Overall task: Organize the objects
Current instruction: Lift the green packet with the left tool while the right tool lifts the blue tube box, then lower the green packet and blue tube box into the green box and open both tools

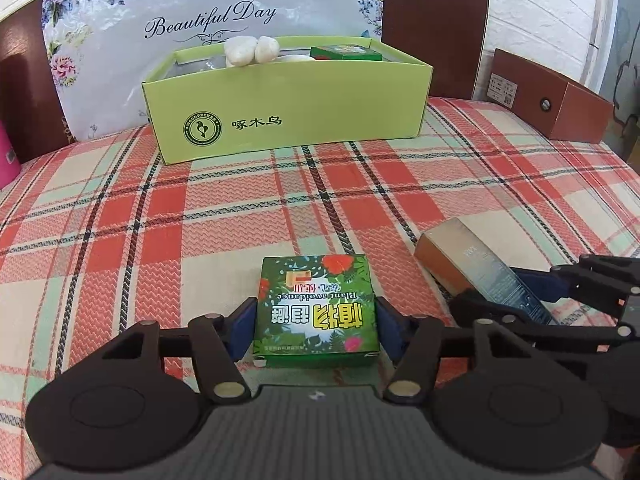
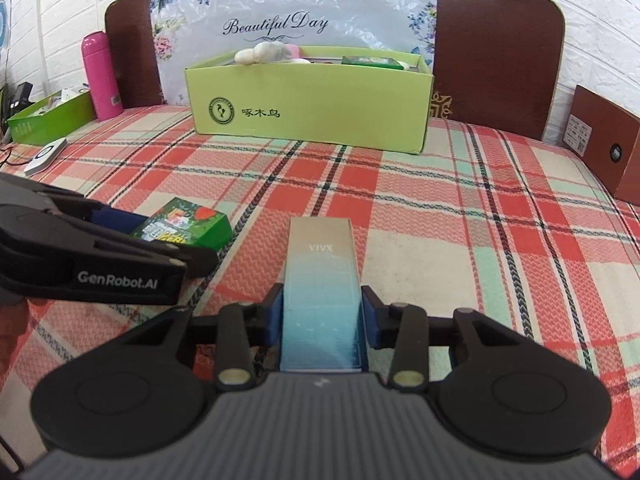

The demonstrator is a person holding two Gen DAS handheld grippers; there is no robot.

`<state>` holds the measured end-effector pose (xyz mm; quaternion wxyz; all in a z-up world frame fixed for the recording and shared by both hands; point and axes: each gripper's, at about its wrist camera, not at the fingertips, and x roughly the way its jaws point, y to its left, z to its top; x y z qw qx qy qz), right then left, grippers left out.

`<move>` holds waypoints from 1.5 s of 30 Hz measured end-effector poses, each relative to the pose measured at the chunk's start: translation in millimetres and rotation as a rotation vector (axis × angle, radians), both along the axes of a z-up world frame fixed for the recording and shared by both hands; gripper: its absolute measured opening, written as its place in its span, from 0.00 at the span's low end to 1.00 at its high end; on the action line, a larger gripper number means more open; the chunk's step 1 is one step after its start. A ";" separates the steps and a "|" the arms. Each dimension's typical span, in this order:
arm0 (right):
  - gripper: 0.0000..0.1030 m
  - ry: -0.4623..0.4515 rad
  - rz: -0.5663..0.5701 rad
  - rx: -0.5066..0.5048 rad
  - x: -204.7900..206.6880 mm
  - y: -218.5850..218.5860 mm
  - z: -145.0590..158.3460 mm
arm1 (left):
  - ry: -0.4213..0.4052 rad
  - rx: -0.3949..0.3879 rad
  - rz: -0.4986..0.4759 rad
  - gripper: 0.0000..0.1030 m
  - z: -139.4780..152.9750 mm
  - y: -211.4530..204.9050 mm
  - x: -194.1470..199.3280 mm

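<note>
Left tongs (image 1: pixel 316 318) clamp green carton (image 1: pixel 316 312), right tongs (image 2: pixel 322 316) clamp tall blue box (image 2: pixel 320 296), both on bed w/ plaid sheet (image 1: pixel 360 188): light, stiff cardboard, prob. slick; side grips suit.

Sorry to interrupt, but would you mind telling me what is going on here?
A person is tidying boxes on a plaid-covered bed with two handheld grippers. The left gripper clasps a small green floral box; the right gripper clasps a tall blue-and-gold box. Both boxes are down by the cover, short of the big green box.
</note>
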<state>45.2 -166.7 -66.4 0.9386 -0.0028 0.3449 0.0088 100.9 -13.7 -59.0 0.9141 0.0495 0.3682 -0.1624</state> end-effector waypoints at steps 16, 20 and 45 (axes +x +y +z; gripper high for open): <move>0.37 -0.055 -0.005 0.091 -2.2 -12.2 32.9 | -0.062 -0.052 0.008 0.61 34.2 7.2 -2.7; 0.37 -0.125 0.022 0.116 7.7 -18.2 64.0 | -0.139 -0.094 0.021 0.61 70.1 15.0 6.0; 0.37 -0.340 0.180 0.011 223.7 -38.0 118.6 | -0.276 -0.100 0.142 0.61 137.7 28.8 202.1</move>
